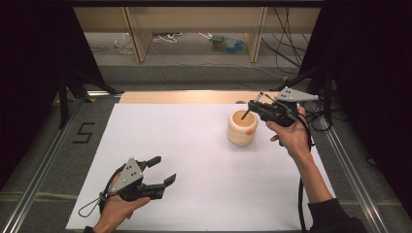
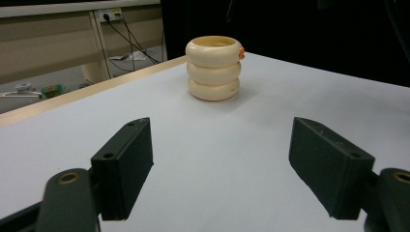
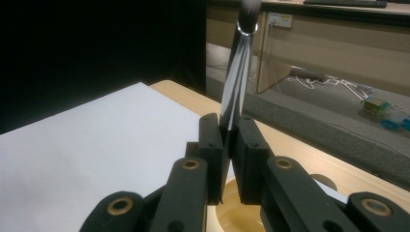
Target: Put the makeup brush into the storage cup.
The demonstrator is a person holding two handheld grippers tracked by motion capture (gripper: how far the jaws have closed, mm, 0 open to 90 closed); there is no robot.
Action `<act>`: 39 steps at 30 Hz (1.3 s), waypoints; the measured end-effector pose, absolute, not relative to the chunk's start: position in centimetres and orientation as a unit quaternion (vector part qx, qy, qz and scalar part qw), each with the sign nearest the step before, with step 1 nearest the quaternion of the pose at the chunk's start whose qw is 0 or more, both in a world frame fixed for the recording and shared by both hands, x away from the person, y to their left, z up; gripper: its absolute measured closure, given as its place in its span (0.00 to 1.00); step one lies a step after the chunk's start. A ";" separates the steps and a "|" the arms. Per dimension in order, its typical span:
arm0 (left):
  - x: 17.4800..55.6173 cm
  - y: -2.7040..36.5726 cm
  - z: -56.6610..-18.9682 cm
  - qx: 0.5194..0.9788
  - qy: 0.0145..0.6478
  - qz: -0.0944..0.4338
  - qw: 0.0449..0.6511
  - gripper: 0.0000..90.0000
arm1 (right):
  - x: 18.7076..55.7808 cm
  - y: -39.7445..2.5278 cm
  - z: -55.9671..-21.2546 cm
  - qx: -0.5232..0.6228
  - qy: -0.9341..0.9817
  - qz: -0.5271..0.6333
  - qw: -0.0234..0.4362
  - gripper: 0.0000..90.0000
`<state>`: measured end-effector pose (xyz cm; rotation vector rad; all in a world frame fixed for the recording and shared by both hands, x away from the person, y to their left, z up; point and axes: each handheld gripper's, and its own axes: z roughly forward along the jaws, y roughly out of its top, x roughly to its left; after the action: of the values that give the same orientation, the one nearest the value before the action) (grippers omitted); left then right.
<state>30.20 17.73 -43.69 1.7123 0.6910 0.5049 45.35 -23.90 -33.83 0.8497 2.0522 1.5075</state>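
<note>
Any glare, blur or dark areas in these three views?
High view: evenly lit white table, black sides, soft overall. Left gripper view: cream holder sharp, faint shadow beside it. Right gripper view: pen blurred with a glare streak; left background black.

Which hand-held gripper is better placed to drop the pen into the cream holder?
Right. The right hand-held gripper is shut on the pen above the holder; the left hand-held gripper is open, far away.

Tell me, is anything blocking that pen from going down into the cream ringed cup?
Nothing visible does. The right gripper clamps the pen right above the cup, whose mouth lies open beneath the jaws. The left gripper rests far away, open.
</note>
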 end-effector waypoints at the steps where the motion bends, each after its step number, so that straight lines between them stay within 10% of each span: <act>1: 30.2 17.7 -43.7 0.731 0.295 0.216 0.576 0.27 | 45.4 -23.9 -33.9 0.310 0.745 0.546 0.225 0.93; 39: 30.0 17.6 -43.7 0.732 0.297 0.211 0.576 0.27 | 48.0 -24.3 -36.4 0.333 0.751 0.522 0.230 0.93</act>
<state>30.04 17.57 -43.75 1.7134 0.6955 0.4950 48.05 -24.31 -36.36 0.9154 2.0672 1.4348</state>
